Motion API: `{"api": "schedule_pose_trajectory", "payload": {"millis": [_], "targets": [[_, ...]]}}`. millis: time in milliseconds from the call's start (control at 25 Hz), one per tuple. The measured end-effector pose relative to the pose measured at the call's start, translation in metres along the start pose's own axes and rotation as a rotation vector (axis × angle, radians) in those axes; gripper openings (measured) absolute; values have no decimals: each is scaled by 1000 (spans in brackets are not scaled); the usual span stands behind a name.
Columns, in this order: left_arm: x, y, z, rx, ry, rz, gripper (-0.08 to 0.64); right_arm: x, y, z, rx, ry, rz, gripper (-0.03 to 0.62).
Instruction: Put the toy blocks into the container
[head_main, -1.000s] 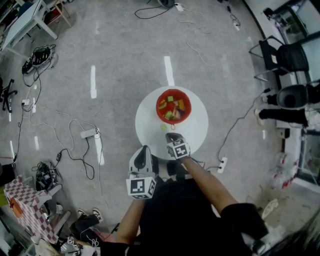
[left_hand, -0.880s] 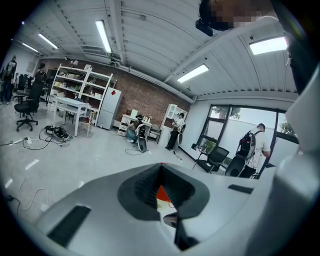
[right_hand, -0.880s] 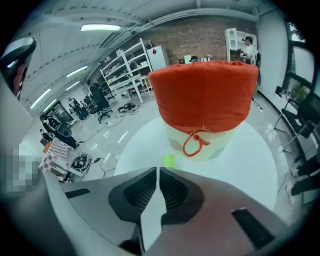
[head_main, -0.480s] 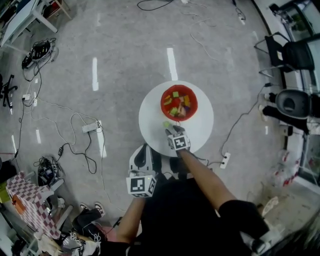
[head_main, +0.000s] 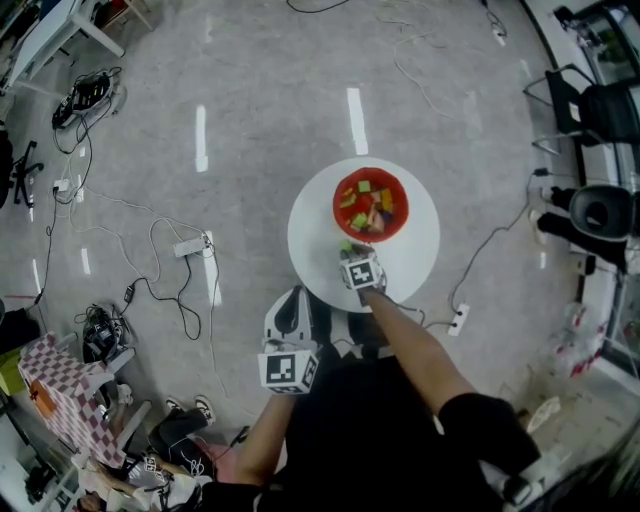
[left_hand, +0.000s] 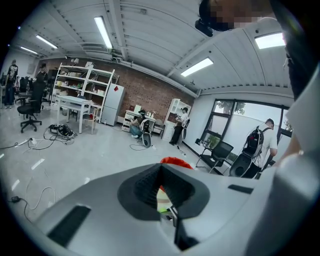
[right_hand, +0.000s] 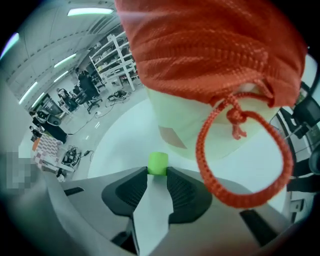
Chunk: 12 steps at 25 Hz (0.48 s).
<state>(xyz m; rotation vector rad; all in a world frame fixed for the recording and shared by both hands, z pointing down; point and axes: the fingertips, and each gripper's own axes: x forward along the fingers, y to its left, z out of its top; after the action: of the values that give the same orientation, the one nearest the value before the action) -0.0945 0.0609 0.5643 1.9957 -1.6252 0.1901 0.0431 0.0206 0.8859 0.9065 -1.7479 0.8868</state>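
Note:
A red container (head_main: 340, 205) holding several coloured blocks stands on the round white table (head_main: 410, 250). In the right gripper view it fills the top as a red knitted rim (right_hand: 210, 45) over a cream wall. A small green block (head_main: 345, 246) rests on the table just in front of it. My right gripper (head_main: 350, 250) is at this block. Its jaws are closing, and the block (right_hand: 158, 162) sits between the very fingertips, which touch it on both sides. My left gripper (head_main: 290, 298) hangs low off the table's near edge, slightly open and holding nothing.
A red cord loop (right_hand: 240, 150) dangles from the container close over my right gripper. Cables and a power strip (head_main: 190, 246) lie on the grey floor at left. Office chairs (head_main: 600, 110) stand at right. The table's near edge is by my body.
My right gripper has moved forward across the table toward the container and now has the green block between its fingertips. The left gripper has stayed in place.

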Motion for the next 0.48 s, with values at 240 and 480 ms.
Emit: {"api": "schedule_pose_trajectory", "payload": {"millis": [240, 480], "targets": [[1, -5, -1, 3, 10, -6, -12, -4, -5, -6, -3, -6, -11, 121], [5, -10, 3, 18, -14, -18, -12, -30, 20, -1, -85, -46, 74, 120]]}}
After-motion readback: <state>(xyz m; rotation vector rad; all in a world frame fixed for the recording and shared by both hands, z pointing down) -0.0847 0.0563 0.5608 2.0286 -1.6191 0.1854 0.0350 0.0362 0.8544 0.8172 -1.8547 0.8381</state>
